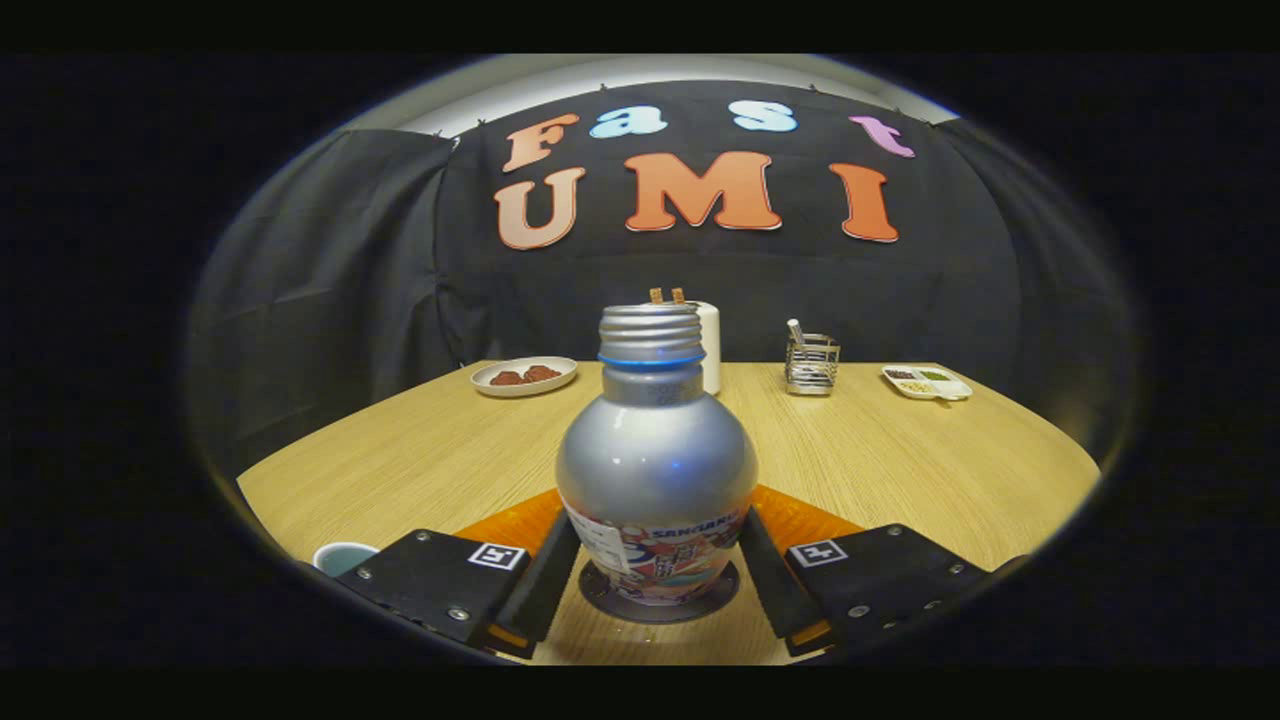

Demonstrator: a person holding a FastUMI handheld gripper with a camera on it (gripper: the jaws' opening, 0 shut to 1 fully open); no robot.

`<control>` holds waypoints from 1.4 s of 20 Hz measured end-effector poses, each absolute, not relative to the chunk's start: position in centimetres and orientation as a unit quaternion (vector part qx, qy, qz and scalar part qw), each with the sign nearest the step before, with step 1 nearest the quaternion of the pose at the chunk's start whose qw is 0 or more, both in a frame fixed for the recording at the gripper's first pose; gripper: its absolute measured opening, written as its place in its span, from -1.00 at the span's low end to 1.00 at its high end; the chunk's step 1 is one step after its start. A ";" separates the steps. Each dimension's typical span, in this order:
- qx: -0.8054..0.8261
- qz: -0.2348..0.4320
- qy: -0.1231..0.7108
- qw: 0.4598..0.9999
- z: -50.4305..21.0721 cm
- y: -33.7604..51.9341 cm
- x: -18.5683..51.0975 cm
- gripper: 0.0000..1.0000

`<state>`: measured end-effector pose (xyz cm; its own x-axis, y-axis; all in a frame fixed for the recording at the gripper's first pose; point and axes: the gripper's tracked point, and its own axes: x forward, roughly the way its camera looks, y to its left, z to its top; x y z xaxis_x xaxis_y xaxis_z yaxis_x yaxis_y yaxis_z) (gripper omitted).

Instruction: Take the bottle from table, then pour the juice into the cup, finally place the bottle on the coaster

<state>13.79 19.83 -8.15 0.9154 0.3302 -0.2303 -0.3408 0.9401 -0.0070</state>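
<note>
Plate (524,376) of perhaps meat, wire caddy (811,366), sectioned tray (927,382).

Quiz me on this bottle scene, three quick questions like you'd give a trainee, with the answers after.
1. True or false: the bottle lies on its side between the jaws.
2. What does the bottle stand on? A) a round dark coaster B) a folded towel C) a stack of books
3. Fill in: the cup sits just outside the ____ jaw.

Key: 1 false, it stands upright with one jaw at each side; 2 A; 3 left.
</note>
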 end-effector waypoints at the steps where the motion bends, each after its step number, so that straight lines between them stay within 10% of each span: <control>1: -0.030 0.173 0.115 0.978 -8.4 19.9 13.7 0.62; 8: -0.020 0.186 0.104 0.977 -7.0 19.7 12.0 0.95; 28: -0.004 0.097 0.028 0.995 1.1 5.3 1.8 0.94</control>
<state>1.78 5.27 1.12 0.9795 0.1932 -0.0565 -0.1936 0.9811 -0.0015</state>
